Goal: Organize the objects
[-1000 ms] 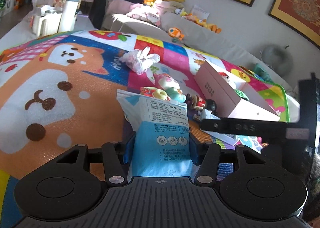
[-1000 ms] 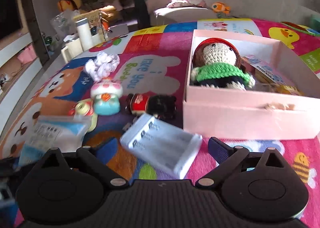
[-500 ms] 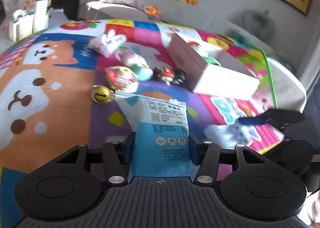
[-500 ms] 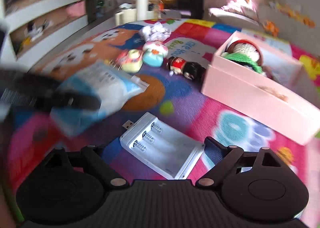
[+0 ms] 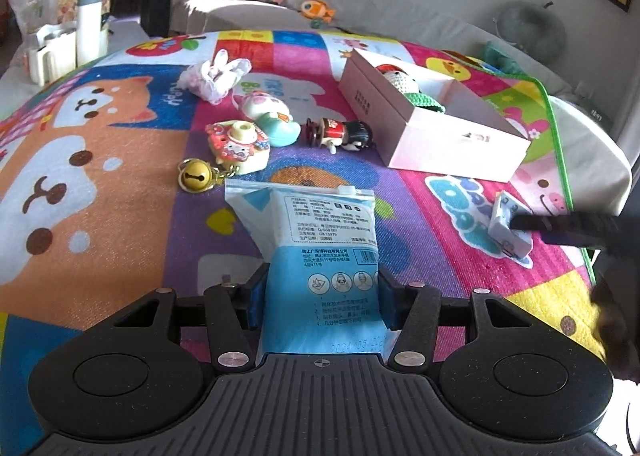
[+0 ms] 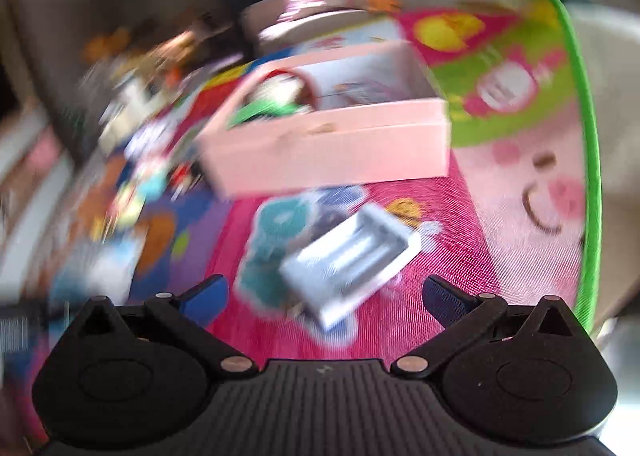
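My left gripper is shut on a blue and white zip pouch, held upright above the play mat. My right gripper has its jaws opening wide. A white battery charger lies on the mat between them, with a gap on each side. In the left wrist view the charger shows at the right under a dark finger of the right gripper. Beyond it stands the open pink box, also the pink box, with a knitted doll inside.
Loose on the mat lie a toy camera, a gold bell, a teal and white toy, a small figurine and a crumpled white bag. The mat's green edge runs along the right. A white bottle stands far left.
My right gripper has swung right, and the charger now sits below the box's near right corner, loose between wider jaws. My left gripper has shifted and rolled level, with the pouch still in it.
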`<action>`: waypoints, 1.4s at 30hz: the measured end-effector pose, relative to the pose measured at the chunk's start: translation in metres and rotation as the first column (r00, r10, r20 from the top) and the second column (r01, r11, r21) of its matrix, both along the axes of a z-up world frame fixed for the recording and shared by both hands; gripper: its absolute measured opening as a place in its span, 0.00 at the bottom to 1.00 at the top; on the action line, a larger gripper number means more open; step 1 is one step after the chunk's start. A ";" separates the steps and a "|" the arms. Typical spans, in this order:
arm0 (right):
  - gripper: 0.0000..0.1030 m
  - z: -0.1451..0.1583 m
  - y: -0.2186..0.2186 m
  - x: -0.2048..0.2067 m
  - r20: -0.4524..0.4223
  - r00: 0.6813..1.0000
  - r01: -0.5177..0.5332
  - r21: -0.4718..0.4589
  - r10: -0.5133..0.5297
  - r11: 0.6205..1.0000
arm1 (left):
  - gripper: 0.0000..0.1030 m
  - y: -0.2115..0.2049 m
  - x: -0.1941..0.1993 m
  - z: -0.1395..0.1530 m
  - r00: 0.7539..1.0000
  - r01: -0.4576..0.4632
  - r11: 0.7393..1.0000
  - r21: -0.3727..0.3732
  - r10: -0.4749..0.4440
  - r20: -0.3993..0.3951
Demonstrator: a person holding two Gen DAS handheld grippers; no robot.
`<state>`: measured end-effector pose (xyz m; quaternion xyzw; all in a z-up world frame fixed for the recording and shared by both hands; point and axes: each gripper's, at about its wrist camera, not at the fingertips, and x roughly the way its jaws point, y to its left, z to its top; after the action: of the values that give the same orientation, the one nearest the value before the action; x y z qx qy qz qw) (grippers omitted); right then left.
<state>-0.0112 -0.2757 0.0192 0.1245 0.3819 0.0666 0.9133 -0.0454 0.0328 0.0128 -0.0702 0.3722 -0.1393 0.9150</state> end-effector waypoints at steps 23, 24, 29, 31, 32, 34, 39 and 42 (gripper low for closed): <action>0.46 0.000 0.061 -0.030 0.056 0.956 -0.270 -0.222 0.289 0.937 | 0.57 -0.007 0.003 0.000 1.000 0.006 0.999 0.052 -0.005 -0.002; 0.46 0.003 0.058 -0.033 0.066 0.956 -0.265 -0.214 0.285 0.940 | 0.56 -0.008 0.003 0.000 1.000 0.004 0.999 0.052 -0.004 -0.001; 0.46 0.026 0.040 -0.048 0.157 0.955 -0.219 -0.206 0.253 0.954 | 0.53 -0.007 0.003 0.023 0.998 0.045 0.999 -0.012 -0.044 0.046; 0.46 0.034 0.031 -0.052 0.198 0.951 -0.199 -0.195 0.237 0.960 | 0.53 -0.017 0.008 0.053 0.988 0.086 0.996 -0.025 -0.083 0.127; 0.46 0.036 0.026 -0.053 0.214 0.950 -0.188 -0.187 0.227 0.964 | 0.53 -0.026 0.015 0.070 0.981 0.115 0.993 -0.036 -0.108 0.161; 0.46 0.038 0.018 -0.051 0.238 0.951 -0.160 -0.170 0.199 0.972 | 0.53 -0.045 0.035 0.096 0.971 0.159 0.984 -0.074 -0.143 0.194; 0.46 0.026 0.004 -0.041 0.260 0.955 -0.110 -0.128 0.141 0.986 | 0.54 -0.118 0.112 0.108 0.969 0.199 0.968 -0.155 -0.170 0.182; 0.46 0.016 -0.003 -0.037 0.237 0.964 -0.098 -0.119 0.124 0.988 | 0.54 -0.156 0.161 0.082 0.982 0.166 0.967 -0.192 -0.144 0.122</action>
<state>-0.0478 -0.2785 0.0355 0.0449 0.2762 0.1121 0.9535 0.1156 -0.1235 0.0949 -0.1255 0.3109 -0.2508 0.9081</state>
